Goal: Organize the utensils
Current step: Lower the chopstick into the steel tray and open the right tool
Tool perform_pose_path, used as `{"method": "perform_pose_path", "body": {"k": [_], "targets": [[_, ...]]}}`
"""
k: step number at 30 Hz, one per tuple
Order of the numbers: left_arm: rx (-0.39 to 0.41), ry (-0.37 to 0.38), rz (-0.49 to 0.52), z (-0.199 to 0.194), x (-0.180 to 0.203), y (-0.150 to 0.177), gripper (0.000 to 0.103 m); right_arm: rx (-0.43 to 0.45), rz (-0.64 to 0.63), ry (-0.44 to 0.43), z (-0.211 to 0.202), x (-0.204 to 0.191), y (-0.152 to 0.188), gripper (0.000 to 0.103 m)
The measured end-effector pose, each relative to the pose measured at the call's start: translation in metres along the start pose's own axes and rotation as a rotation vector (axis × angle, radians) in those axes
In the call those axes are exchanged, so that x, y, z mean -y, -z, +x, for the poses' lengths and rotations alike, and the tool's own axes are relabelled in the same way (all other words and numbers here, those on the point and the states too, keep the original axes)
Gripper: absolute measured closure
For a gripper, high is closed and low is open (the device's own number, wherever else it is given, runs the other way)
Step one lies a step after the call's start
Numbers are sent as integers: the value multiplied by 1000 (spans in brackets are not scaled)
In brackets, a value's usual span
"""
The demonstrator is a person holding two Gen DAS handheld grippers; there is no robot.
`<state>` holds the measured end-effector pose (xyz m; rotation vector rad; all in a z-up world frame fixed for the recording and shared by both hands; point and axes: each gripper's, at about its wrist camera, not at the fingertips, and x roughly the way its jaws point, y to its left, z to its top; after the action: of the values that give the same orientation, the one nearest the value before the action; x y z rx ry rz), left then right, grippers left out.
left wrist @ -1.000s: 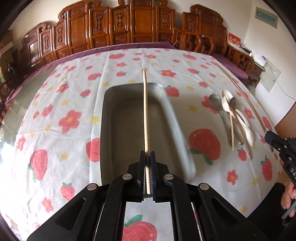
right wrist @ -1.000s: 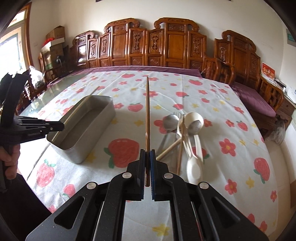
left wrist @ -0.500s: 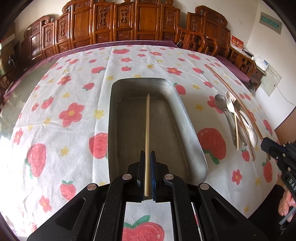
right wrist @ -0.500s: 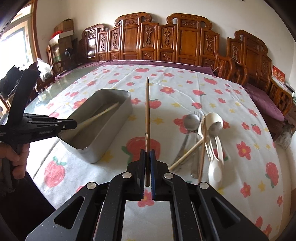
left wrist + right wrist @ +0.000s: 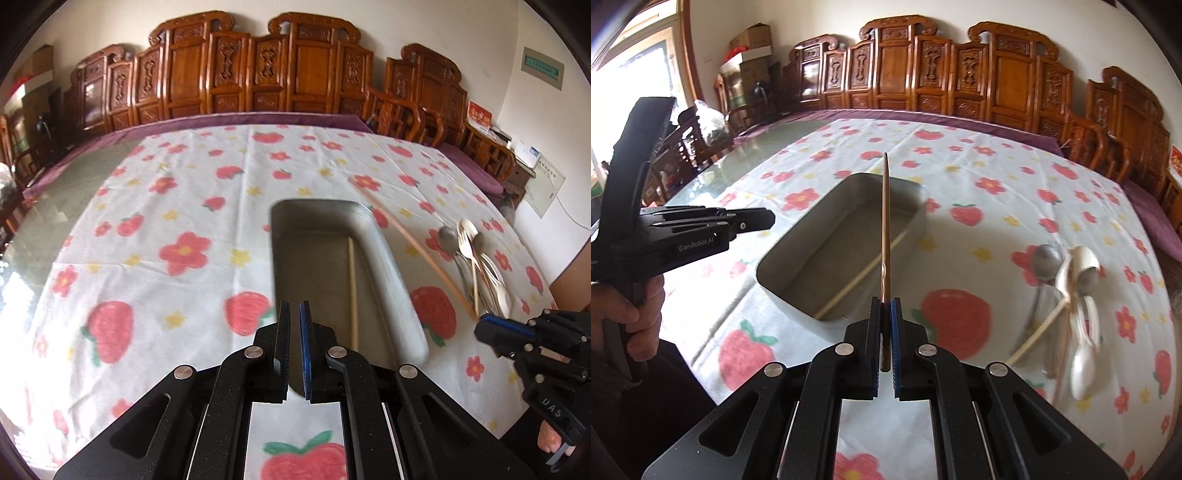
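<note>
The left gripper (image 5: 291, 347) is nearly closed and holds nothing, hanging beside the metal tray (image 5: 402, 295) where one pale chopstick (image 5: 352, 291) lies. The right gripper (image 5: 884, 347) pinches a brown chopstick (image 5: 885, 221) above the tray; spoons and a fork (image 5: 1078, 295) lie piled on the worktop (image 5: 979, 177) to the right.

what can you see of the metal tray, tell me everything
The metal tray is a deep, rectangular, dull grey tin with rounded corners and a rolled rim, sitting flat on the strawberry-print tablecloth. One pale wooden chopstick lies inside along its floor. The darker chopstick held by the right gripper hangs above it, not touching.
</note>
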<state>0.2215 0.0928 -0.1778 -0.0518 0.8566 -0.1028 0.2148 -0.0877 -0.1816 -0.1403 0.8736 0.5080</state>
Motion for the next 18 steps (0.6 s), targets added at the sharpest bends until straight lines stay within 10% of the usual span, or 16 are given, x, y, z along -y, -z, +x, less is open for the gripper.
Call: {"method": "perform_pose_path", "body": {"k": [18], "targets": [[15, -53, -57, 1, -41, 1, 99, -159, 71, -83, 65, -19, -30, 97]]}}
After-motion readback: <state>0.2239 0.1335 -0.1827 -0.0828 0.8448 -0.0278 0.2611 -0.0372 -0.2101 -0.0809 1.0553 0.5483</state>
